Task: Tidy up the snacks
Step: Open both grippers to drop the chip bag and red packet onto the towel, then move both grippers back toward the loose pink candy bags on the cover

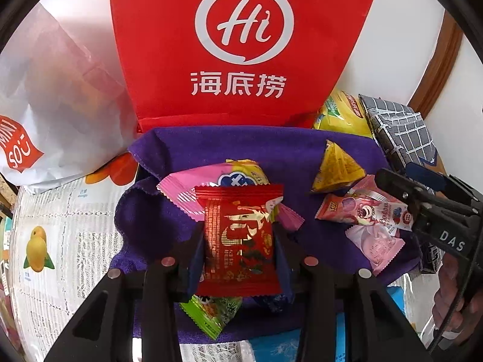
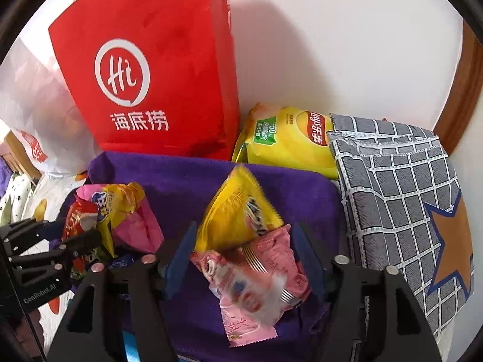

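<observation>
the left gripper point(image 1: 240, 241) is clamped on a red packet point(image 1: 240, 239), its blue-lined fingers pressing both side edges so the packet stands flat-faced and lifted off the pile. that side grip likely keeps the crinkly wrapper from folding and leaves it ready to carry off. under it lie a pink and yellow packet point(image 1: 208, 185) and a green packet point(image 1: 211, 310), both on the purple towel point(image 1: 145, 211).

the right gripper point(image 2: 244, 256) stands wide, fingers either side of two pink packets point(image 2: 256, 274) without visibly pressing them; it seems poised to close, and nothing is held yet. a yellow pouch point(image 2: 238, 211) leans just behind, touching the pink ones, its top edge blurred.

the snacks sit heaped on the towel, probably as a sorting spot. behind the towel stands a red bag point(image 2: 157, 69), which looks a fair place for them to go. beside it are a chip bag point(image 2: 289, 141), a checked cloth point(image 2: 398, 199) and a white plastic bag point(image 1: 51, 96).
</observation>
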`<move>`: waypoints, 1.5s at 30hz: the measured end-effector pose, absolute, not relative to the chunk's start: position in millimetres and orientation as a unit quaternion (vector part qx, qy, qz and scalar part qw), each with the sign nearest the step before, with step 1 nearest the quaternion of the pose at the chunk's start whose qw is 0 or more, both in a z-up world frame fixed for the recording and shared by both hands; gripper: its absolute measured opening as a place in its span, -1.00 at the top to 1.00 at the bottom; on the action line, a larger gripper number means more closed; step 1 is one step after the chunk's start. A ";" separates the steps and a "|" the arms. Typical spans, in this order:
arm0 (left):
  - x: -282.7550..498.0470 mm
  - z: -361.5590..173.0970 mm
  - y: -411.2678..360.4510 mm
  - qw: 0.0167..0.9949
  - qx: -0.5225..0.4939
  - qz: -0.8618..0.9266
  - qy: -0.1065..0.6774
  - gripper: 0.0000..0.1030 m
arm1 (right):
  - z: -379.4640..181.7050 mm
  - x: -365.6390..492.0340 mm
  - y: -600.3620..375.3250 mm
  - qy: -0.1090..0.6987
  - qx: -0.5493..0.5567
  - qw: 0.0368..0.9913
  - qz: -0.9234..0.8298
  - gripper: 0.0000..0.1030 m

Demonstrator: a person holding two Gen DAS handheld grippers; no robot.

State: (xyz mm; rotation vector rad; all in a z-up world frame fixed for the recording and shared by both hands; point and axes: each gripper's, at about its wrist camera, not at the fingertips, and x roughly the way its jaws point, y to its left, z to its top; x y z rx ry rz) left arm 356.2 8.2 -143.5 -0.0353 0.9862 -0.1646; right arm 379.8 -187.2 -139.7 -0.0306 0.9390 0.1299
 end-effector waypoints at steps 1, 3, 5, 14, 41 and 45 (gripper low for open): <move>356.6 -143.5 7.8 0.877 -0.018 -0.081 0.474 0.22 | -137.6 379.3 -188.1 0.450 -0.012 0.891 0.062 -0.39; 356.8 -142.6 6.7 0.875 -0.019 -0.084 0.476 0.22 | -133.9 378.5 -189.6 0.445 -0.005 0.893 0.064 -0.41; 356.6 -140.1 5.9 0.875 -0.020 -0.085 0.476 0.18 | -130.5 377.9 -190.1 0.443 -0.002 0.894 0.067 -0.42; 351.6 -126.7 6.2 0.882 -0.024 -0.079 0.465 -0.17 | -113.6 369.6 -188.8 0.422 -0.006 0.904 0.063 -0.42; 221.7 -60.9 25.9 0.906 -0.003 -0.059 0.419 -0.17 | -90.5 235.4 -192.5 0.423 0.044 0.904 0.040 -0.42; 191.1 -63.4 32.1 0.907 -0.002 -0.053 0.418 -0.16 | -100.0 207.7 -202.0 0.446 0.071 0.891 0.043 -0.42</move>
